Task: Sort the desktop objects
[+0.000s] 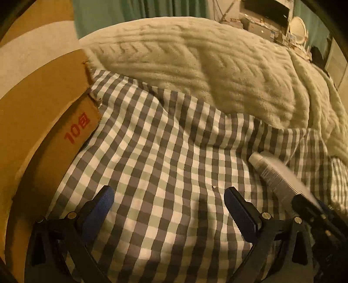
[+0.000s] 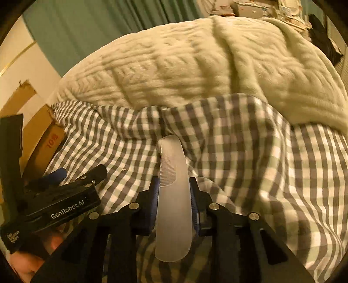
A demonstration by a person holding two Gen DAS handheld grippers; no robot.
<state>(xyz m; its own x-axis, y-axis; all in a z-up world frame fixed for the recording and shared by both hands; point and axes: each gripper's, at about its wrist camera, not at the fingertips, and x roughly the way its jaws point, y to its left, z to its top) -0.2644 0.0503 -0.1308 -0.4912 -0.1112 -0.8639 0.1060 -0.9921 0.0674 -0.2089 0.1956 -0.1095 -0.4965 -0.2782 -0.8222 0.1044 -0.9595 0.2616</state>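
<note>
A grey-white comb [image 2: 174,185] is clamped between the blue pads of my right gripper [image 2: 174,187] and sticks out forward over the checked sheet [image 2: 250,156]. The same comb [image 1: 274,172] shows at the right of the left wrist view, held by the right gripper [image 1: 304,202]. My left gripper [image 1: 168,196] is open and empty just above the checked sheet [image 1: 163,141]. The left gripper [image 2: 71,174] also shows at the left of the right wrist view, beside the right one.
A brown cardboard box [image 1: 43,122] with red print stands at the left edge of the bed [image 2: 43,141]. A bulky cream blanket [image 1: 206,71] covers the far part of the bed [image 2: 195,65]. Cluttered shelves [image 1: 271,19] stand behind, by green curtains.
</note>
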